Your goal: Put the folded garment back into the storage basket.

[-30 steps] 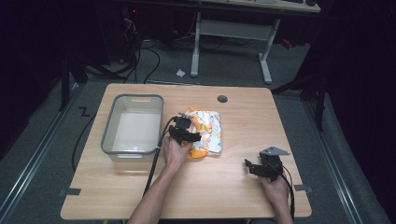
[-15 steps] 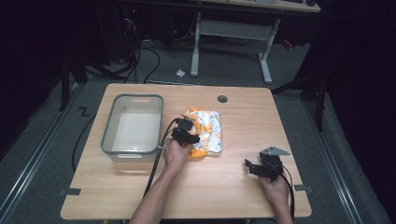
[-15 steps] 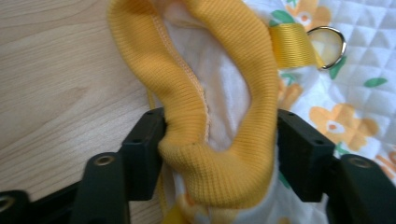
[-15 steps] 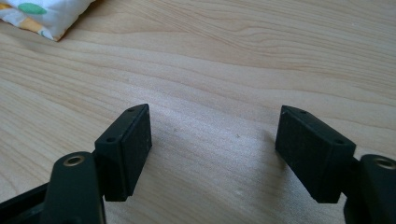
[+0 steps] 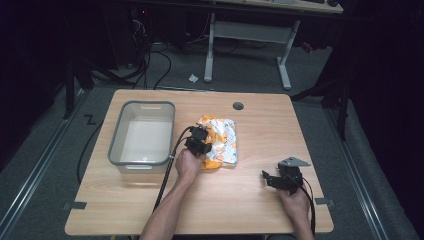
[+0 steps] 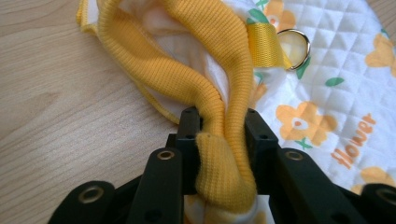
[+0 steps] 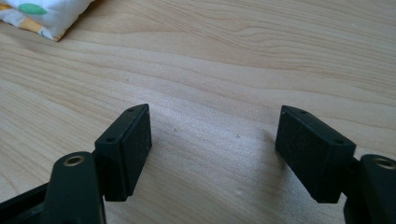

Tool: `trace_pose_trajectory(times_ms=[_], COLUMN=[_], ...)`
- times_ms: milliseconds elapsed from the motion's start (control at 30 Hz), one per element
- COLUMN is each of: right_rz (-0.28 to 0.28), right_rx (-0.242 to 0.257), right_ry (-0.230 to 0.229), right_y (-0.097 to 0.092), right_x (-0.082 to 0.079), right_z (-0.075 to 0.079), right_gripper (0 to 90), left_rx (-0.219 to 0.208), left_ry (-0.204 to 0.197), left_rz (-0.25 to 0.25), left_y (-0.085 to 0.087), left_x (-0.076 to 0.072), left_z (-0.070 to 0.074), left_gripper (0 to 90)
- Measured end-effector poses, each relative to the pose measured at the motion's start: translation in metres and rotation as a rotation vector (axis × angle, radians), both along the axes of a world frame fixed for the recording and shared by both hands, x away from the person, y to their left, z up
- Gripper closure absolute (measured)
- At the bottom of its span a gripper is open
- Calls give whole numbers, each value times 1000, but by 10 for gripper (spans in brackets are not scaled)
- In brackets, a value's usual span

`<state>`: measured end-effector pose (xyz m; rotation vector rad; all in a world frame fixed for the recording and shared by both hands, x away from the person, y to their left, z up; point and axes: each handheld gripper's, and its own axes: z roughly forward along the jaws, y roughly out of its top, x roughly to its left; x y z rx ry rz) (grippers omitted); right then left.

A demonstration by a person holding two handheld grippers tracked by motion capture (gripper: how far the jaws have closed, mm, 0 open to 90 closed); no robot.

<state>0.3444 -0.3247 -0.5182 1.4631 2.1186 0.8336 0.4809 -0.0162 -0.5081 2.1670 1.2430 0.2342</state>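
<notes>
Left gripper (image 6: 219, 140) jaws were closed over the last second, yellow ribbed cuff (image 6: 224, 154) of the flowered quilted garment (image 5: 220, 142) was pinched between them, at the garment's edge nearest the grey bin (image 5: 142, 132)

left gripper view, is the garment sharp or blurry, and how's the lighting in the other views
Left gripper view: yellow ribbed cuff sharp, evenly lit, no glare. Right gripper view: right gripper crisp, soft shadows on the table. High view: table bright, surroundings nearly black.
</notes>
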Motion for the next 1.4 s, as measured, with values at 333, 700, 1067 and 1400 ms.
trace_pose_trajectory(times_ms=[333, 700, 1067, 1400], right_rz=[-1, -2, -2, -1], right_rx=[0, 1, 2, 1], right_ry=[0, 1, 2, 2], right_y=[0, 0, 0, 0], right_x=[0, 0, 0, 0], right_z=[0, 0, 0, 0], right_gripper=[272, 272, 272, 272], left_rx=[-14, -62, -104, -129], left_ry=[-56, -137, -172, -198], left_rz=[-37, -75, -109, -124], left_y=[3, 9, 16, 23], left_x=[-7, -23, -34, -43], left_z=[16, 45, 64, 78], left_gripper=[757, 765, 766, 766])
